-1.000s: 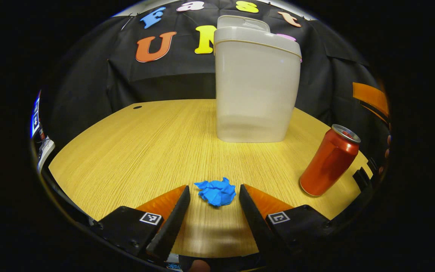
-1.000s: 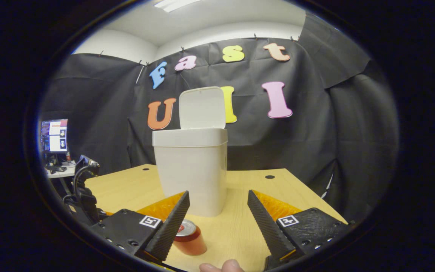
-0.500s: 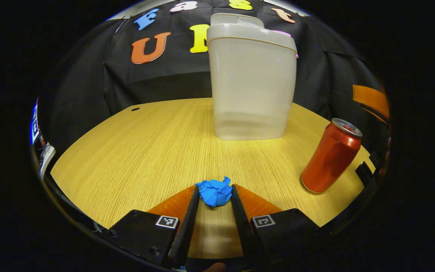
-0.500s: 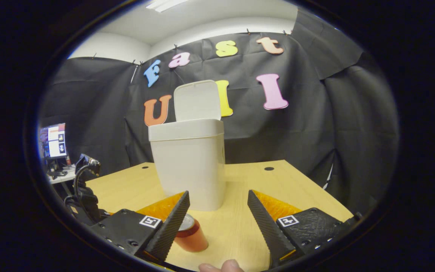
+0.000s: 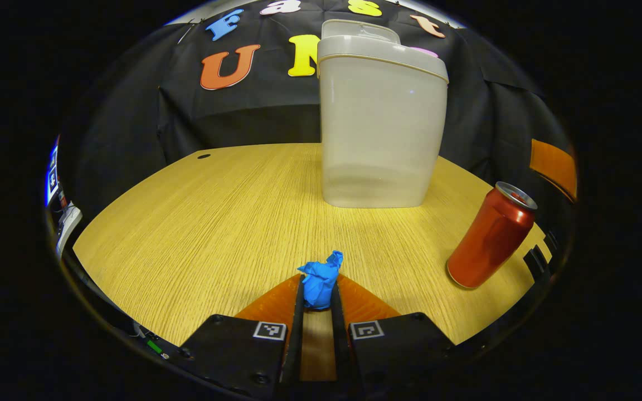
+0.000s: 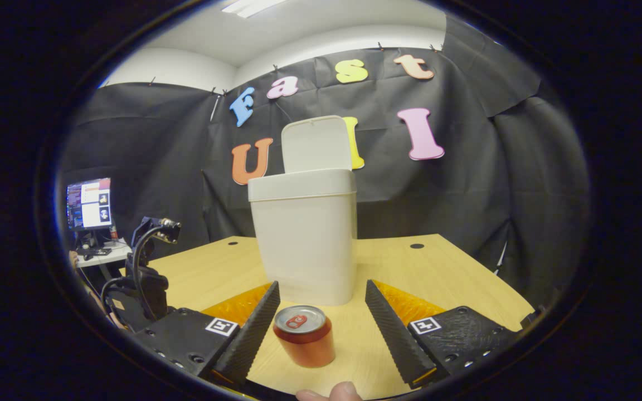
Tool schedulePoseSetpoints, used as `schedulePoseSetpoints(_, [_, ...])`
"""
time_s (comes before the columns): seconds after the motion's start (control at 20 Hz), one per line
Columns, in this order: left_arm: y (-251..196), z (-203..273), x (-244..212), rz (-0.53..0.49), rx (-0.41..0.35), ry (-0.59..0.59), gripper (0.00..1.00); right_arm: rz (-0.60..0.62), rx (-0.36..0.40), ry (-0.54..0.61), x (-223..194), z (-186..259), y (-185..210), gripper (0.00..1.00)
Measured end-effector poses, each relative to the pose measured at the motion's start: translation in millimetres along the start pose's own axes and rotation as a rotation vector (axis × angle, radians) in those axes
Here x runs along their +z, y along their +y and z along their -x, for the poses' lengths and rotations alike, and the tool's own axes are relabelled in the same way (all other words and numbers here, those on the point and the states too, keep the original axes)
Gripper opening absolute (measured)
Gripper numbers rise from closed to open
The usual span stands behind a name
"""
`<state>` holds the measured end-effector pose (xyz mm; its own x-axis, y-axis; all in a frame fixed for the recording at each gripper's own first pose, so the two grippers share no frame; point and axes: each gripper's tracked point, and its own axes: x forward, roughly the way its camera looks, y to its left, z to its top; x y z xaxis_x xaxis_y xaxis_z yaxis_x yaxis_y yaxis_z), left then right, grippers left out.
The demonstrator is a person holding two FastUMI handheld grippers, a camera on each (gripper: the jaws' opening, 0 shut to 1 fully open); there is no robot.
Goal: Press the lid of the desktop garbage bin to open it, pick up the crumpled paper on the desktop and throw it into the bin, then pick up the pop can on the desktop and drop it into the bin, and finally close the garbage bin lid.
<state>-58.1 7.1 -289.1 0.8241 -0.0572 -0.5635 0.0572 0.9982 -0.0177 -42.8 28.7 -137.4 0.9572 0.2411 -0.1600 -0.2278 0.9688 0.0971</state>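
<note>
Your left tool [image 5: 317,292] is clamped on the blue crumpled paper [image 5: 319,277] at the worktop's [image 5: 215,223] near edge. Your right tool [image 6: 321,312] stands apart around the red pop can [image 6: 305,335], before the open-lidded garbage bin [image 6: 307,245].

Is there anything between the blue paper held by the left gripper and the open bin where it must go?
Nothing visible. From the crumpled paper to the bin there is bare table; the can stands off to the side. The lid is up.

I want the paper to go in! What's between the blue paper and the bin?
Just bare table, seen in the left gripper view, between the paper and the bin.
</note>
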Motion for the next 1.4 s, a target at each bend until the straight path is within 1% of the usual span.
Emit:
schedulePoseSetpoints(0.1, [0.3,1.0,4.7,0.011,-0.008,-0.005,0.28,0.008,0.0,0.008,-6.5,-1.5,4.2,0.96])
schedulePoseSetpoints(0.2, [2.1,7.1,16.0,0.008,-0.003,-0.033,0.27,0.017,-0.01,0.022,-17.0,-4.0,6.9,0.96])
schedulePoseSetpoints(0.3, [10.5,15.6,31.4,-0.001,0.034,-0.078,0.28,0.023,-0.018,0.033,-25.3,-8.1,7.3,0.96])
schedulePoseSetpoints(0.45, [17.1,23.5,57.2,-0.001,0.055,-0.148,0.27,0.018,-0.019,0.075,-43.8,-15.8,9.4,0.96])
schedulePoseSetpoints(0.8, [22.8,47.3,117.8,0.012,0.06,-0.297,0.27,0.008,-0.026,0.152,-71.0,-28.8,7.8,0.96])
schedulePoseSetpoints(1.1, [21.7,65.4,161.7,0.005,0.064,-0.39,0.27,0.017,-0.037,0.211,-100.6,-33.4,8.5,0.96])
schedulePoseSetpoints(1.3, [22.1,79.4,192.5,-0.011,0.069,-0.463,0.27,0.011,-0.06,0.22,-104.4,-36.5,3.9,0.96])
schedulePoseSetpoints(1.4, [22.0,82.6,204.0,-0.014,0.068,-0.487,0.27,0.003,-0.057,0.231,-107.6,-37.2,4.8,0.96])
